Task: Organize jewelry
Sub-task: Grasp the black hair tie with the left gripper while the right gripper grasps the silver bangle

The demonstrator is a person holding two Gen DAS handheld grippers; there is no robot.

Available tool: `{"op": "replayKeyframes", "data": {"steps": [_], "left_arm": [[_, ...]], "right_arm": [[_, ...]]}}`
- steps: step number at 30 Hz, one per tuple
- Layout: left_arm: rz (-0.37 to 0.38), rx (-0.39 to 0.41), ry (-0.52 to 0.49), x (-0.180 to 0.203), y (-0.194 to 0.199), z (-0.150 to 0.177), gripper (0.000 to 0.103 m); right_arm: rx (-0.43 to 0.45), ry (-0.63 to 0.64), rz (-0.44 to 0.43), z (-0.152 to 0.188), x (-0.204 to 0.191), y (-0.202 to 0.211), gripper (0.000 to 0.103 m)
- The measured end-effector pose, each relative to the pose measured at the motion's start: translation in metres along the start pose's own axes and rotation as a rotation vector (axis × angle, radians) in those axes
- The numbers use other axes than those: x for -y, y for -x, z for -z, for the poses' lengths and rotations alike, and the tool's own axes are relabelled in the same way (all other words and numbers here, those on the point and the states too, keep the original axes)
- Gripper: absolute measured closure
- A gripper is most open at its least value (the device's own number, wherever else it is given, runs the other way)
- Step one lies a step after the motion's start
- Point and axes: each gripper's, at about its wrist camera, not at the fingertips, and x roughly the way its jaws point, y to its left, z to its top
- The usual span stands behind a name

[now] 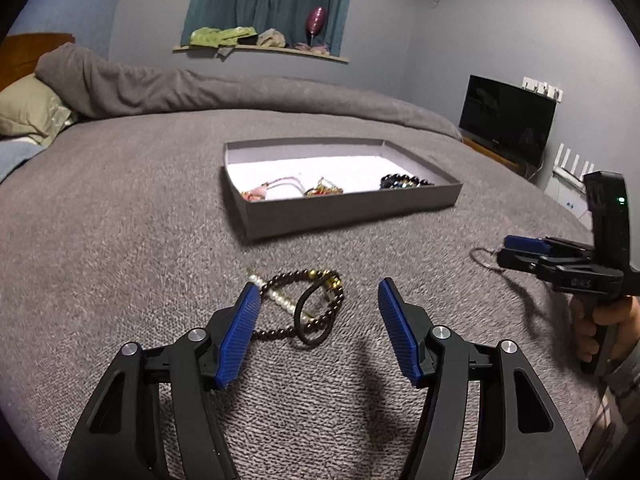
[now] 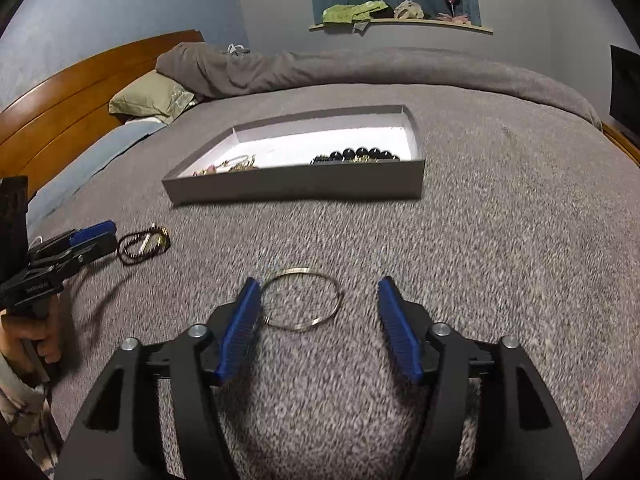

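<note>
A grey box (image 1: pixel 352 210) with a white lining sits on the grey bed cover and holds a pink cord piece (image 1: pixel 276 188), a gold piece (image 1: pixel 324 189) and a dark bead bracelet (image 1: pixel 404 181). My left gripper (image 1: pixel 318 300) is open, low over a pile of a brown bead bracelet (image 1: pixel 320 312), a pearl strand (image 1: pixel 280 298) and a black hair tie (image 1: pixel 306 328). My right gripper (image 2: pixel 318 300) is open around a thin silver bangle (image 2: pixel 304 300) that lies on the cover. The box (image 2: pixel 296 186) also shows in the right wrist view.
The bed cover (image 1: pixel 120 240) spreads all around the box. A rolled grey duvet (image 1: pixel 200 88) and a pillow (image 1: pixel 32 112) lie at the far side. A TV (image 1: pixel 506 116) stands right of the bed. A wooden headboard (image 2: pixel 80 92) is at the left.
</note>
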Motion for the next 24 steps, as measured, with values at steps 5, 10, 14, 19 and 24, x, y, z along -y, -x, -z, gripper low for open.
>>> {"op": "replayKeyframes", "data": {"steps": [5,10,14,19,24], "left_arm": [[0.010,-0.031,0.002,0.000,-0.010,0.002,0.076],[0.016,-0.036,-0.008,0.004,-0.014,0.004,0.078],[0.011,-0.038,-0.004,0.004,-0.017,0.006,0.078],[0.000,-0.043,0.001,0.004,-0.020,0.008,0.078],[-0.010,-0.035,-0.021,0.008,-0.020,0.008,0.090]], "right_arm": [[-0.008,0.019,0.011,0.005,-0.004,-0.001,0.032],[-0.026,0.037,0.012,0.004,-0.009,-0.007,0.030],[-0.037,0.053,0.018,0.003,-0.013,-0.012,0.030],[-0.059,0.067,0.028,0.002,-0.016,-0.021,0.030],[-0.078,0.071,0.035,0.003,-0.017,-0.028,0.039]]}}
